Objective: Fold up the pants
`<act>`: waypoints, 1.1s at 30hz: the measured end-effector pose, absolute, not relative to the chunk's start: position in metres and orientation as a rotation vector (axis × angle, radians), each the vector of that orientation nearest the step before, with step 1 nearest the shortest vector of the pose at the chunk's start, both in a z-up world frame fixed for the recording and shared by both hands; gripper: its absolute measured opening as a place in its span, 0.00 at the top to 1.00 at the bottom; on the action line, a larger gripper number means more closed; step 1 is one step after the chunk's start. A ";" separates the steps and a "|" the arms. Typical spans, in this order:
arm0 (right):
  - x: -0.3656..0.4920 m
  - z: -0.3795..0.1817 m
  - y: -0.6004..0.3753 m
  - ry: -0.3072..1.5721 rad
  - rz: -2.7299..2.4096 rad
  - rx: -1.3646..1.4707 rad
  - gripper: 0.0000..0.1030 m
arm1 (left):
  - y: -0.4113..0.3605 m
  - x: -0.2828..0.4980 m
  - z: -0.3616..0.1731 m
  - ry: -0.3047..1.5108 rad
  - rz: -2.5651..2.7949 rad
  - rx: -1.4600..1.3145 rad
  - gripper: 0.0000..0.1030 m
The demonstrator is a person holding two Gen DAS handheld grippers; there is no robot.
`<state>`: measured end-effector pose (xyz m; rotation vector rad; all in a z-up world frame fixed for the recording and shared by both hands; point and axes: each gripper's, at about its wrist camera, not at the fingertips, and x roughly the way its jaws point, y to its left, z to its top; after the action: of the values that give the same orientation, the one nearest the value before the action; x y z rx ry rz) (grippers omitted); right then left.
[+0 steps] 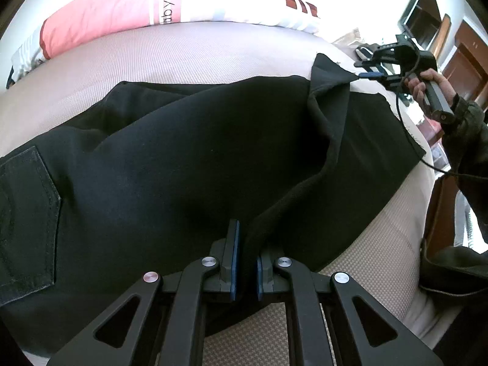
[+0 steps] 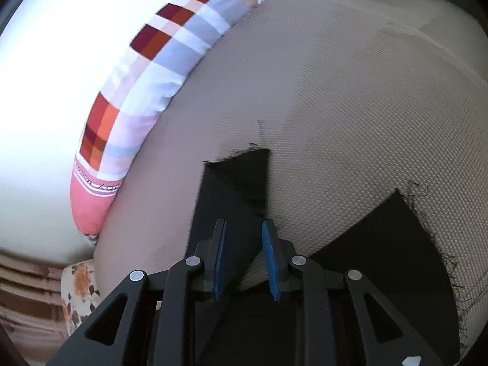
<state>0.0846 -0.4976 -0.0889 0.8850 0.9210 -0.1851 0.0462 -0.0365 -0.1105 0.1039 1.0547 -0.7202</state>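
Black pants (image 1: 183, 152) lie spread on a beige mattress (image 1: 183, 52), with a back pocket at the left. At the bottom of the left wrist view my left gripper (image 1: 246, 244) is shut on a raised fold of the pants' near edge. My right gripper (image 1: 361, 70), held by a hand (image 1: 427, 82), sits at the far right, at a peaked corner of the leg end. Seen from the right wrist, my right gripper (image 2: 244, 225) has its blue pads (image 2: 270, 259) apart. The frayed leg hem (image 2: 238, 183) lies between them, unpressed. A second leg end (image 2: 381, 259) lies to the right.
A long pillow (image 1: 122, 6) in pink, white and checks runs along the mattress's far edge, with a bright wall behind it. A dark screen (image 1: 422, 15) and wooden furniture (image 1: 466, 61) stand beyond the right side. A floral cloth (image 2: 79, 289) hangs below the mattress (image 2: 366, 106).
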 end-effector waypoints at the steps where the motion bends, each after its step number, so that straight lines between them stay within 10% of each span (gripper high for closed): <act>1: 0.085 -0.093 -0.498 0.927 -0.186 0.895 0.77 | -0.037 0.046 -0.110 1.055 -0.720 0.103 0.91; 17: 0.084 -0.109 -0.496 0.898 -0.164 0.957 0.73 | -0.037 0.050 -0.108 1.076 -0.714 0.100 0.91; 20: 0.091 -0.103 -0.490 0.878 -0.163 0.934 0.90 | -0.039 0.050 -0.108 1.075 -0.709 0.110 0.91; 33: 0.071 -0.059 -0.483 0.801 -0.131 0.827 0.96 | -0.044 0.047 -0.105 1.080 -0.692 0.153 0.91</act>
<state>0.0712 -0.4829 -0.0588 0.8266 0.8012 -0.1309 0.0475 -0.0442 -0.1049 0.1529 1.0795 -0.6915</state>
